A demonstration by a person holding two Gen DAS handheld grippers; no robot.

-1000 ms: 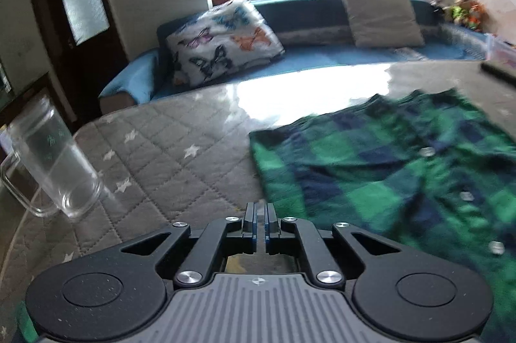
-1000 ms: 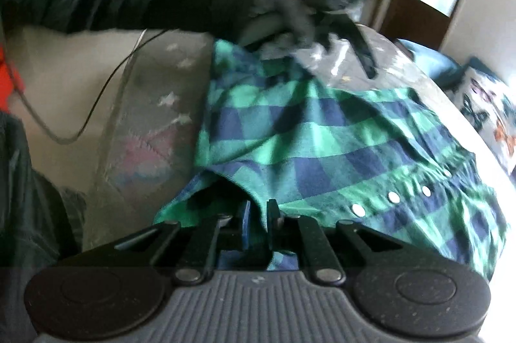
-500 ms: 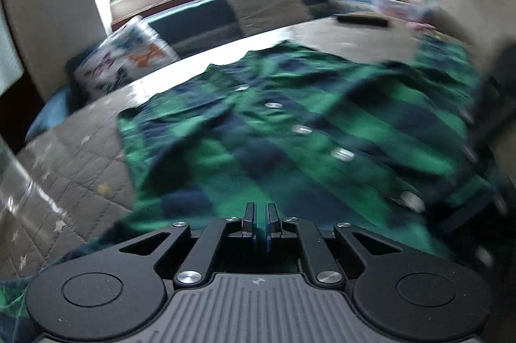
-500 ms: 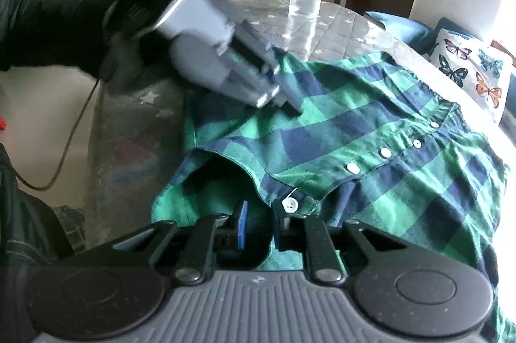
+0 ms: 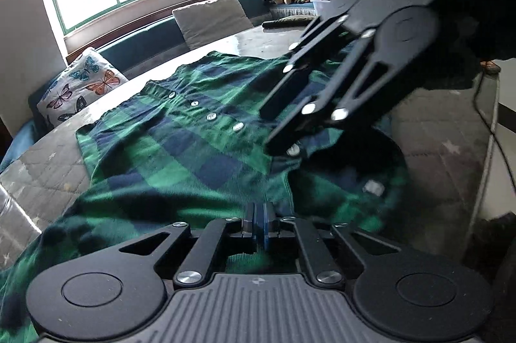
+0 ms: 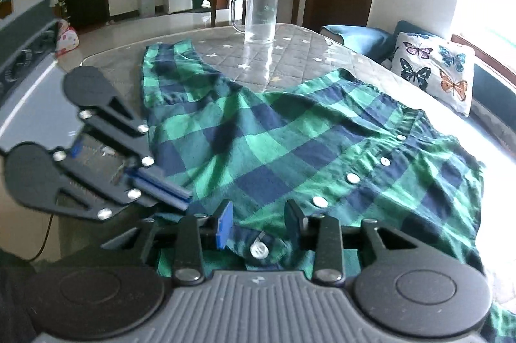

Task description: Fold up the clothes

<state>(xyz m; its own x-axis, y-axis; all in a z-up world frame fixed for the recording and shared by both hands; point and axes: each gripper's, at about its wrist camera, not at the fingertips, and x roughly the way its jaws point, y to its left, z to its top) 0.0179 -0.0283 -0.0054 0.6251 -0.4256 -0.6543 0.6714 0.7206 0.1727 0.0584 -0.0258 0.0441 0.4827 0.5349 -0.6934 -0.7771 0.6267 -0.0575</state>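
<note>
The green-and-blue checked button shirt [image 6: 290, 143] lay spread flat on the grey quilted table cover w/ white stars [image 6: 300, 49], buttons up, filling most of the near side of the table. A clear glass mug w/ a handle [image 6: 259, 14] stood farther back, well apart from the shirt.

The step looked like picking up the near edge by the button strip, so it could be folded over. To do it well, I think both tongs should grab the same edge, close to the corners, and lift together. That way the cloth stays flat & the fold comes out straight. Pinch only the top layer, not the whole bunch. Go slow so the buttons don't snag.

The left gripper [image 5: 259, 222] had its two fingers pressed tight together, blue pads touching. It was low on the shirt's near edge. In the right wrist view its tips lay right on the cloth, but whether any cloth was caught between them I couldn't tell. It looked closed on nothing.

The right gripper [image 6: 259, 222] was wide apart, w/ a clear gap between its fingers. A white button [image 6: 259, 250] & the folded edge of the shirt sat right in that gap. The fingers were beside the cloth, not squeezing it yet. So it held nothing.
</note>
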